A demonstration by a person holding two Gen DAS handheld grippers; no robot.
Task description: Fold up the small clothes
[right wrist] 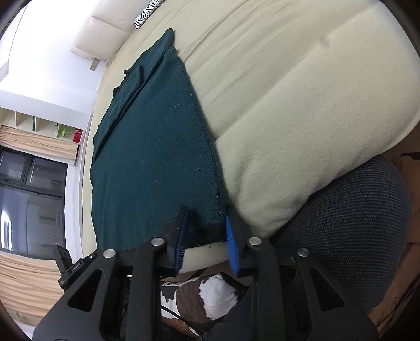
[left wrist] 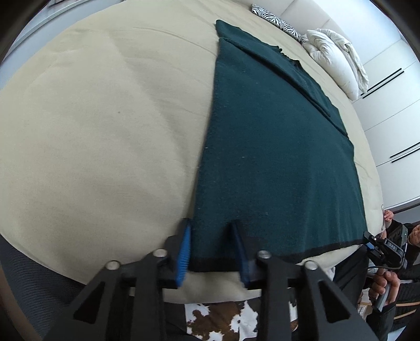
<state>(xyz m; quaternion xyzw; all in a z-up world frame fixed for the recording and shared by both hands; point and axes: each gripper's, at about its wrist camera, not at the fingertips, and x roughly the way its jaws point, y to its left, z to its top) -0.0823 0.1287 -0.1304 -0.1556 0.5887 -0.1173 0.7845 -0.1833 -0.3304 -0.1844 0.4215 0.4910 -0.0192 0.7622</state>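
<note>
A dark green knitted garment (left wrist: pixel 275 147) lies flat on the beige bed (left wrist: pixel 92 126), its sides folded in and its dark hem toward me. My left gripper (left wrist: pixel 211 225) is open, its blue-padded jaws astride the hem's left corner. In the right wrist view the garment (right wrist: pixel 157 157) runs away from me. My right gripper (right wrist: pixel 207 212) is open, its jaws astride the hem's right corner. My right gripper also shows in the left wrist view (left wrist: pixel 372 241) at the hem's far end.
A white duvet (left wrist: pixel 338 60) and a zebra-print pillow (left wrist: pixel 278 23) lie at the head of the bed. A dark mesh chair (right wrist: pixel 349 223) stands by the bed's near edge. A cowhide rug (left wrist: pixel 223 322) covers the floor below. White wardrobes (left wrist: pixel 388 105) stand beyond.
</note>
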